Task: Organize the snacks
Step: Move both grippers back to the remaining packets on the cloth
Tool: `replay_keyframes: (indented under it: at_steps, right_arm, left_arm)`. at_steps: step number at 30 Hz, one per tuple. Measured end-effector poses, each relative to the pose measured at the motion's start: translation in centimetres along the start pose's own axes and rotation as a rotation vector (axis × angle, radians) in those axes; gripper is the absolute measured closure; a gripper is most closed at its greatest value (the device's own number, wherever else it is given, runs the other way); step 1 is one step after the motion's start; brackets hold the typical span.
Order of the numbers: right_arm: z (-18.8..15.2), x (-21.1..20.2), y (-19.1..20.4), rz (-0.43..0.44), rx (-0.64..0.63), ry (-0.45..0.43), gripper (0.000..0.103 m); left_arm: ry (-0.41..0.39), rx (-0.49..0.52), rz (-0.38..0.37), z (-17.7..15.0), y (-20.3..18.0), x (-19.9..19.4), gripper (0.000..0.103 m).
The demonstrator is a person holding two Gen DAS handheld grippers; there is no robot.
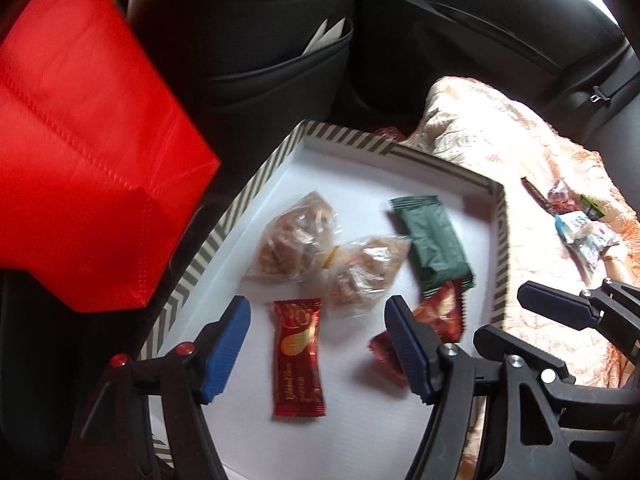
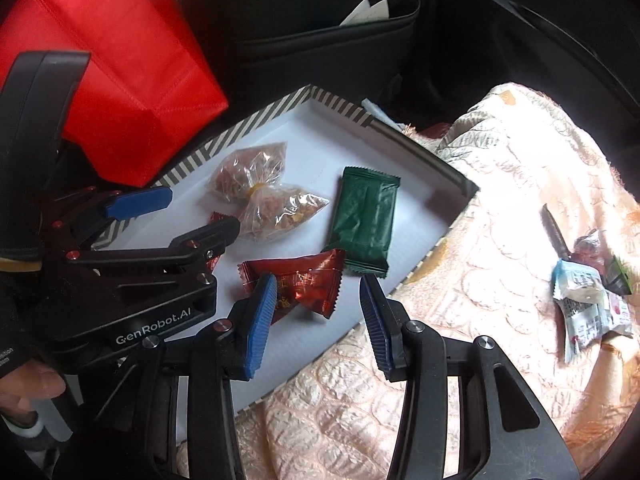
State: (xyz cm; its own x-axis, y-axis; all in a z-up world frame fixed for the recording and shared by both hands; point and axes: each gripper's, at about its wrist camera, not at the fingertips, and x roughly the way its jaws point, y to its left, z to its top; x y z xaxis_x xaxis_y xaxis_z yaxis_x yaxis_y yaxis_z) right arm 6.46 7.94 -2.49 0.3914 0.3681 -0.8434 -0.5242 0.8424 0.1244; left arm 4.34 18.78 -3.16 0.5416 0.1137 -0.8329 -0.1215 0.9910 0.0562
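Snack sort, back seat of car. Judged approx. half done.

**In tray** – striped-rim tray point(image 1: 224, 216), white floor:
- 1 long red bar point(image 1: 298, 356), lying flat btwn the left gripper's point(image 1: 318, 346) blue pads, not touched by them. Gold script on wrapper, too blurred to read.
- 2 clear bags of brown bits point(image 2: 262, 196), tied together at the middle w/ a yellow band.
- 1 green packet point(image 2: 366, 224), flat, back seam up, no print showing.
- 1 red crinkle-edge packet point(image 2: 298, 280), just below the green one, overlapping its corner; gold characters, not legible.
- 1 more small red wrapper point(image 1: 384, 350), partly hidden behind a left pad; type cannot tell.

**Not yet in tray** – small pile of snacks point(image 2: 588, 292) on the peach quilted blanket point(image 2: 480, 240), well apart from tray: white/blue packets, a dark stick, a green-edged piece, something reddish (print on the white packets too small to read).

**Grippers**
- Left: jaws released, nothing grasped, over near end of tray.
- Right gripper point(image 2: 320, 320): jaws released, empty, at tray's near edge beside the red crinkle packet.

**Writing legible:** "GenRobot.AI" on left gripper body, seen in right wrist view. Nothing else.

**Also present:** red fabric bag point(image 1: 80, 140) against tray's far-left side; seat-back pocket point(image 2: 332, 40) w/ papers.

**Left to do (est.):** move blanket pile into tray.
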Motion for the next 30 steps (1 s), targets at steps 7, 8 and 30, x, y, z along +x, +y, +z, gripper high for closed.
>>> replay_keyframes:
  at_steps: [7,8,30]
  right_arm:
    - [-1.3,-2.7,-1.9,-0.038,0.031,-0.037,0.060]
    - [-1.6,-3.2,-2.4,-0.045,0.042,-0.043,0.060]
    - [-9.7,-8.1,-18.7,-0.216,0.392,-0.062,0.045]
  left_arm:
    - [-0.012,0.035,-0.042,0.5,-2.8,-1.6,0.025]
    - [-0.011,0.040,-0.047,0.6,-3.3,-1.7,0.025]
    - [0.023,0.222,-0.170,2.1,-17.2,-1.5,0.023]
